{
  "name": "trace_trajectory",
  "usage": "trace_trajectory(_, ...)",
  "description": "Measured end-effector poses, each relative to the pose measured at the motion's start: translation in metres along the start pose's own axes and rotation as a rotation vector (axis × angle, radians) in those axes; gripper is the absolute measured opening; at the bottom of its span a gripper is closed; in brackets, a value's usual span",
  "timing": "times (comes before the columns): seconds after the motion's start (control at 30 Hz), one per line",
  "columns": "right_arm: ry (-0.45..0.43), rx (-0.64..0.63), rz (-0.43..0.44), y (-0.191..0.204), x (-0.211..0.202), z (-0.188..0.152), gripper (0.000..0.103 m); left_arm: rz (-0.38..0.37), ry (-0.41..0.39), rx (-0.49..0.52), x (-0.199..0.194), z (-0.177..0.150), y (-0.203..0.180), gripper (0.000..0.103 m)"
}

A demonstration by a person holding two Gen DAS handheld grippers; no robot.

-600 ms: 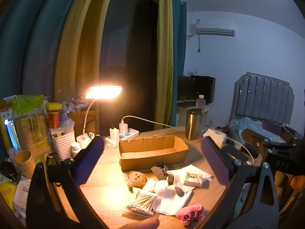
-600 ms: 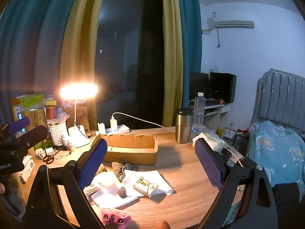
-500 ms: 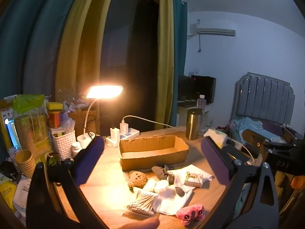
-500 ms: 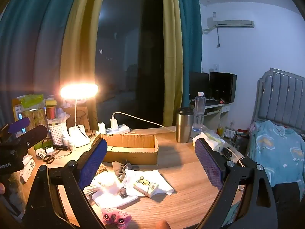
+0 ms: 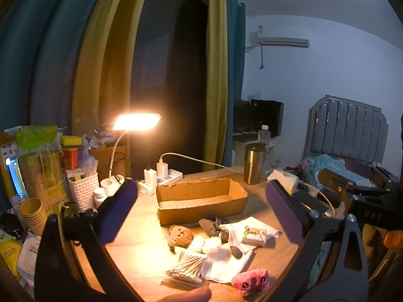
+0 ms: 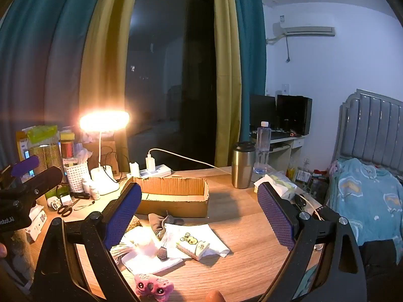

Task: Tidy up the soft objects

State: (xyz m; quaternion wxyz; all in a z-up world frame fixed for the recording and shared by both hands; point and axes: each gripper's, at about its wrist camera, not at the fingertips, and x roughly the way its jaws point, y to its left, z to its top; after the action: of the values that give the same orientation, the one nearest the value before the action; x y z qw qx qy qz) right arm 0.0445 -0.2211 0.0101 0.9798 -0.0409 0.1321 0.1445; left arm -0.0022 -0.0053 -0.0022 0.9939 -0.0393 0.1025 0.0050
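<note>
An open cardboard box (image 5: 201, 198) (image 6: 173, 196) stands mid-table. In front of it lies a heap of soft things: a brown teddy (image 5: 180, 235), grey socks (image 5: 214, 226) (image 6: 161, 222), white cloths (image 5: 226, 261) (image 6: 151, 261), a tissue pack (image 5: 254, 234) (image 6: 192, 244) and a bag of cotton swabs (image 5: 186, 266). A pink plush (image 5: 250, 280) (image 6: 153, 284) sits nearest the front edge. My left gripper (image 5: 200, 188) hovers open above the table, short of the heap, with nothing between its pads. My right gripper (image 6: 199, 188) is likewise open and empty.
A lit desk lamp (image 5: 136, 122) glares at the back left, beside a power strip (image 5: 163, 176), a white basket (image 5: 81, 187) and paper cups (image 5: 31, 211). A steel tumbler (image 6: 243, 164) and a water bottle (image 6: 263, 146) stand back right. Scissors (image 6: 64, 210) lie left; a bed (image 6: 365, 196) is right.
</note>
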Motion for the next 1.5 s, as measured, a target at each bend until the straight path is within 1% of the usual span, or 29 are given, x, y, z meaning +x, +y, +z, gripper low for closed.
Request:
trace_trajectory(0.17,-0.001,0.0,-0.003,-0.0005,-0.0007,0.0004,0.095,-0.03,0.002,0.014,-0.0011,-0.0004,0.0,0.102)
trace_trajectory(0.27,-0.001,0.001,-0.004,-0.0009,-0.0007,0.0006,0.095,-0.034,0.004,0.014,-0.0008,0.0001,-0.0004,0.102)
trace_trajectory(0.57,-0.002,0.002,-0.003,-0.0014,-0.0014,0.001,0.095,-0.027,-0.001,0.024,-0.0018,-0.0021,-0.0037,0.102)
trace_trajectory(0.87,-0.002,0.002,-0.003,-0.0013,-0.0016,0.0014,0.095,-0.028,0.004,-0.008,-0.0022,-0.0007,0.0007,0.102)
trace_trajectory(1.27,-0.004,0.002,-0.003,-0.0012,-0.0016,0.0014,0.095,-0.018,0.004,-0.011,-0.0025,0.0001,0.0028,0.102)
trace_trajectory(1.5,-0.004,0.001,-0.002,-0.0013,-0.0015,0.0017,0.095,-0.022,0.009,0.009,-0.004,-0.0011,-0.0015,0.102)
